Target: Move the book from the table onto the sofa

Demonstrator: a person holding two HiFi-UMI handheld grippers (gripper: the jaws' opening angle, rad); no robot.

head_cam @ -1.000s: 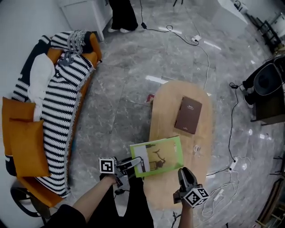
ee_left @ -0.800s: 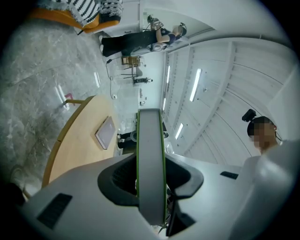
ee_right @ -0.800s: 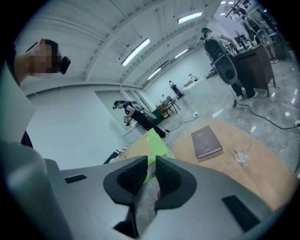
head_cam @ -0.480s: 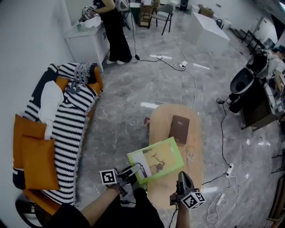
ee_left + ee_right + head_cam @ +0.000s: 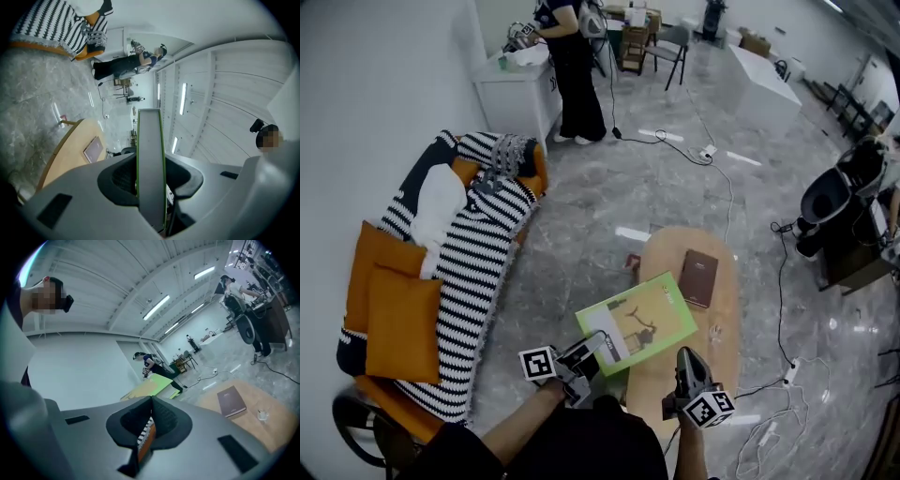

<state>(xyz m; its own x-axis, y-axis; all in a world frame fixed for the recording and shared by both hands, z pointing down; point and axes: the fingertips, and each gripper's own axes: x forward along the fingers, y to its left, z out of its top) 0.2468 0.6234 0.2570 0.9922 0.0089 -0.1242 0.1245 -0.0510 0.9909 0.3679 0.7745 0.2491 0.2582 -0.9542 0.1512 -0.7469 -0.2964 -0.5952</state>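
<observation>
My left gripper [image 5: 592,352] is shut on the near left corner of a green book [image 5: 637,322] and holds it lifted above the oval wooden table [image 5: 727,314]. In the left gripper view the green book [image 5: 150,154] stands edge-on, clamped between the jaws of the left gripper [image 5: 150,183]. To its right, my right gripper [image 5: 688,364] hovers over the table's near end, shut and empty. Seen in its own view, the right gripper [image 5: 151,403] has its jaws pressed together. The sofa [image 5: 469,272] with a striped blanket lies to the left.
A brown book [image 5: 698,277] and a small clear object [image 5: 715,330] lie on the table. Orange cushions [image 5: 398,323] sit on the sofa's near end. A person [image 5: 581,66] stands at a white cabinet [image 5: 520,89] at the back. Cables [image 5: 783,309] trail over the floor on the right.
The green book has come up off the table in my left gripper. Both grippers have risen, and the head view now takes in more of the room's far side.
</observation>
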